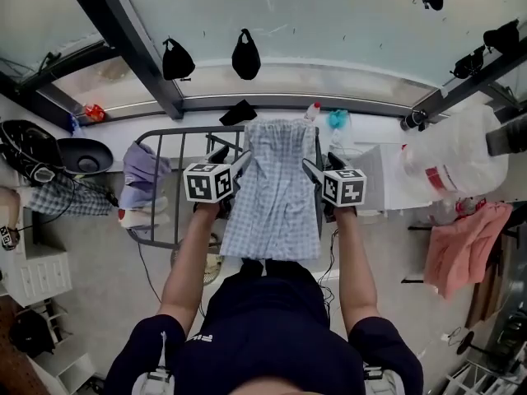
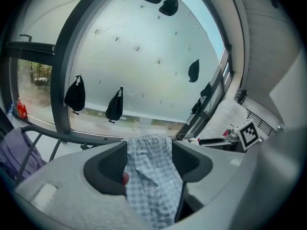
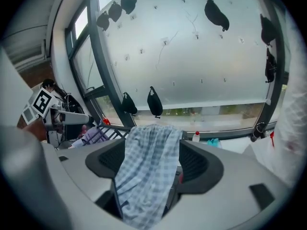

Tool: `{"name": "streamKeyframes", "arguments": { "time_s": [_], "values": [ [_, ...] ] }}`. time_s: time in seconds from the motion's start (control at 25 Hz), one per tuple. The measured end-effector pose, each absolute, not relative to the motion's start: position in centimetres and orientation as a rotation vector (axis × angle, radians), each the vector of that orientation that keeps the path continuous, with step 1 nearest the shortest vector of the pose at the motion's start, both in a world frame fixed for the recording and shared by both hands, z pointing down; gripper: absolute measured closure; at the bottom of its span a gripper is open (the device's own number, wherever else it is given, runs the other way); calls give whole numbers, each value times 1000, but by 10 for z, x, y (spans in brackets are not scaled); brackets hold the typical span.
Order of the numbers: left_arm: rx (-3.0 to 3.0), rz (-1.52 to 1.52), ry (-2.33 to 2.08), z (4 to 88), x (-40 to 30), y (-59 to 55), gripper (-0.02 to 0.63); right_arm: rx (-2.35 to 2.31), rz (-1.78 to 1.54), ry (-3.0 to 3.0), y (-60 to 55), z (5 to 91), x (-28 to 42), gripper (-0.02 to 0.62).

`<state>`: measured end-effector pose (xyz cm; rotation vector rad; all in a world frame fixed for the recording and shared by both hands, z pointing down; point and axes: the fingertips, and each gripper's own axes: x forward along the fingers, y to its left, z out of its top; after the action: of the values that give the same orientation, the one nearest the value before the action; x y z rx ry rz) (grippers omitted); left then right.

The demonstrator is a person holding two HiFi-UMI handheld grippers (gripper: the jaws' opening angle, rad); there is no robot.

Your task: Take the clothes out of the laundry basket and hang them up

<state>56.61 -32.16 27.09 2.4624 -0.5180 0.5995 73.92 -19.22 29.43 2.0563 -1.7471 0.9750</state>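
Checked cloth point(image 1: 276, 196) draped over drying rack point(image 1: 181, 132) | soft, light, likely slippery; best pinched at top hem | left gripper point(image 1: 233, 161), right gripper point(image 1: 321, 164) flanked cloth, jaws open, gripping nothing

I see a blue-and-white checked garment point(image 1: 276, 188) draped flat over the drying rack point(image 1: 177, 134). A purple garment point(image 1: 142, 171) hangs at its left end.

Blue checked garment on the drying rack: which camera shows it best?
The head view: the blue checked garment shows whole, draped over the drying rack. The left gripper view and the right gripper view each show only a strip of it, framed between open jaws, with its lower end hidden.
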Motion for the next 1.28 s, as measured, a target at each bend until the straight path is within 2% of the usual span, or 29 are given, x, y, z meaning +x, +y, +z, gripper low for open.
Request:
{"name": "streamKeyframes", "arguments": {
  "time_s": [0.32, 0.6, 1.04, 1.28],
  "values": [
    [2523, 468, -485, 236, 515, -259, 322, 2092, 922, -1794, -128, 270, 672, 244],
    [2518, 471, -463, 239, 496, -187, 321, 2054, 862, -1858, -69, 266, 633, 249],
    [2475, 403, -611, 227, 458, -55, 316, 1941, 721, -1964, 28, 251, 600, 265],
    [2446, 459, -750, 247, 414, 18, 316, 1745, 783, -2156, 65, 263, 550, 265]
  ]
}}
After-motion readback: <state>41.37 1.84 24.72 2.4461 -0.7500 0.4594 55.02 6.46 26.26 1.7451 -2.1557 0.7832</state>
